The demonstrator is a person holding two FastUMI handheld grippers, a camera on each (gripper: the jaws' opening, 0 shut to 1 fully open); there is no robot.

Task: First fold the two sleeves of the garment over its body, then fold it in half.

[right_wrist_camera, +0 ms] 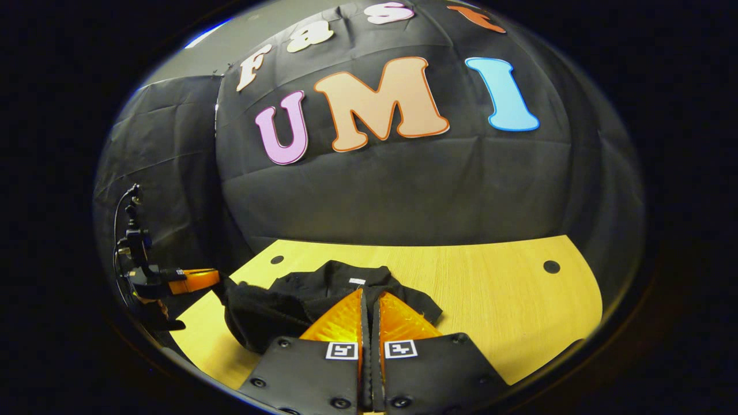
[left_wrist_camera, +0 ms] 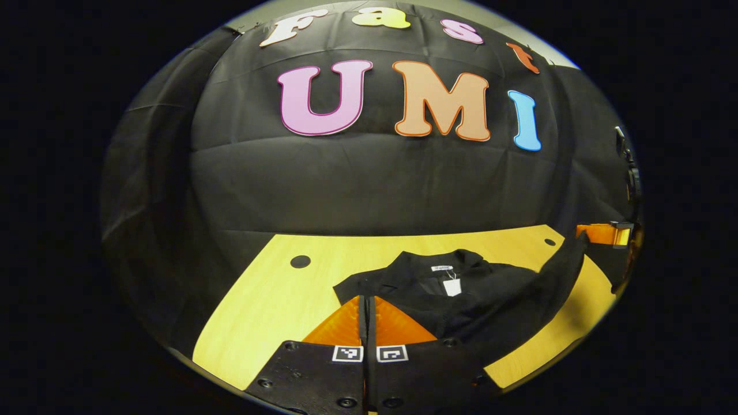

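Note:
A black garment (left_wrist_camera: 461, 300) lies collar-away on the yellow table (left_wrist_camera: 271, 305), with a white tag (left_wrist_camera: 452, 286) at its neck. My left gripper (left_wrist_camera: 367, 298) is shut, its tips pinching black cloth at the garment's left edge. In the right gripper view the left gripper (right_wrist_camera: 217, 278) holds a raised sleeve (right_wrist_camera: 253, 311) above the table. My right gripper (right_wrist_camera: 369, 293) is shut too, its tips on the garment (right_wrist_camera: 340, 282). In the left gripper view the right gripper (left_wrist_camera: 581, 231) lifts the other sleeve (left_wrist_camera: 553, 271) off the table.
The table (right_wrist_camera: 507, 300) has round dark holes (left_wrist_camera: 300, 261) (right_wrist_camera: 551, 266) near its far corners. Black cloth walls close the booth behind it. Bare tabletop stretches to the right of the garment in the right gripper view.

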